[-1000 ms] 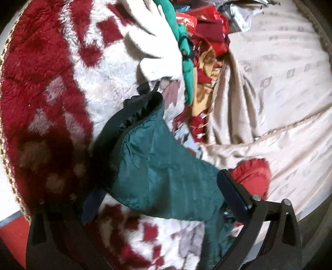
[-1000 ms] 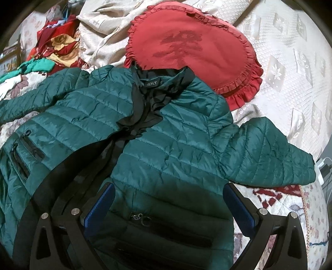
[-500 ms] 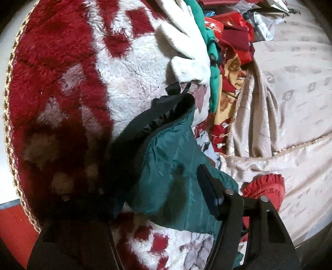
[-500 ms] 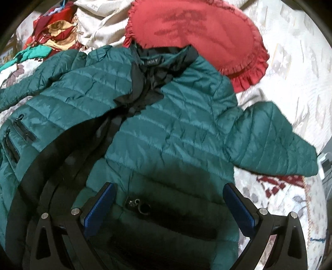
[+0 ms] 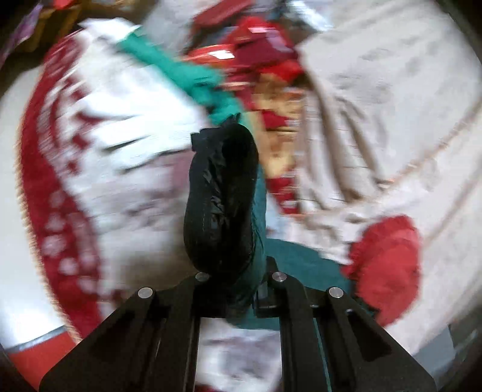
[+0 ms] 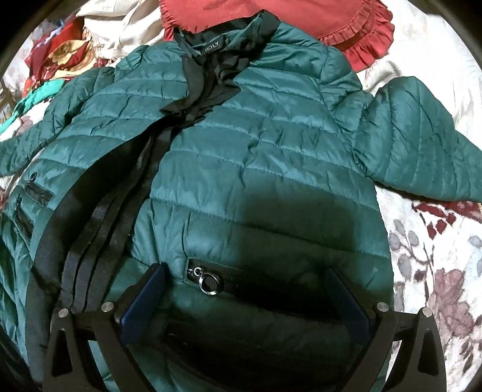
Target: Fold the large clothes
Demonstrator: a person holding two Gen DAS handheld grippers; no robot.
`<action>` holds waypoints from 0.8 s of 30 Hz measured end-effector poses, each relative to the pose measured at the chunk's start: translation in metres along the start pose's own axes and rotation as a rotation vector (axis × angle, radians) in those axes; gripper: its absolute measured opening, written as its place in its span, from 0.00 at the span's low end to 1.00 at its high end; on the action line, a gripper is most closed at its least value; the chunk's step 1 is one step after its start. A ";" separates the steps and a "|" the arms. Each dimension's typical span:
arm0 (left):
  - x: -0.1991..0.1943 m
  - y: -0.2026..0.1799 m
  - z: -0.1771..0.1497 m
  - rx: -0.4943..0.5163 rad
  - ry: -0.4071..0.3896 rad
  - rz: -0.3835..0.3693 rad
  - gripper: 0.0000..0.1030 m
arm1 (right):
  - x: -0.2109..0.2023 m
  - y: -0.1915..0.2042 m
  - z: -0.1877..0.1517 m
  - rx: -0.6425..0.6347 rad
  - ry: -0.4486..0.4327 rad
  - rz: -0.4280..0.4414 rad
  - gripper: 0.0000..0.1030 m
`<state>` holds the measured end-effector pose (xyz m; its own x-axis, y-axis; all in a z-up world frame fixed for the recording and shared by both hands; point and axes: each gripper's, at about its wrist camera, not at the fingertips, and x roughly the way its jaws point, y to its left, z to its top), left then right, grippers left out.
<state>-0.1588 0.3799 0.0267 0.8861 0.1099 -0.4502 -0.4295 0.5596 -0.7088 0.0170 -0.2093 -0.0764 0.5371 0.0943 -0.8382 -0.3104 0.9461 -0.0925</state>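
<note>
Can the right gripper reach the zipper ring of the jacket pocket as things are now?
Probably yes. The right gripper is open and hangs right over the green jacket, with the zipper ring lying uncovered between its fingers. Nothing covers it; the left gripper is shut on the sleeve cuff elsewhere.

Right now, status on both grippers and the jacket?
Left gripper shut on sleeve cuff. Right gripper open, low over jacket front by pocket zip. Red cushion touching collar.

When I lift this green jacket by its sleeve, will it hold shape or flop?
Likely floppy: the cuff sags from the left gripper, which is shut on it. The jacket is thin quilted puffer, so probably light for its size. Its shell looks glossy, so it may slip.
</note>
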 end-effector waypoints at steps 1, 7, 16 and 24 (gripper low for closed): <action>0.000 -0.020 -0.001 0.028 0.009 -0.047 0.08 | -0.002 0.001 0.001 0.000 0.002 -0.010 1.00; 0.050 -0.139 -0.050 0.207 0.151 -0.223 0.08 | -0.032 0.001 0.000 -0.050 -0.078 -0.109 1.00; 0.148 -0.249 -0.168 0.316 0.358 -0.351 0.08 | -0.054 -0.046 -0.026 0.051 -0.078 -0.131 1.00; 0.202 -0.330 -0.264 0.394 0.537 -0.522 0.08 | -0.061 -0.091 -0.038 0.146 -0.096 -0.265 1.00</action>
<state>0.1157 0.0006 0.0267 0.7082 -0.5919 -0.3848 0.1924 0.6863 -0.7014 -0.0177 -0.3130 -0.0375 0.6581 -0.1390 -0.7400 -0.0375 0.9755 -0.2166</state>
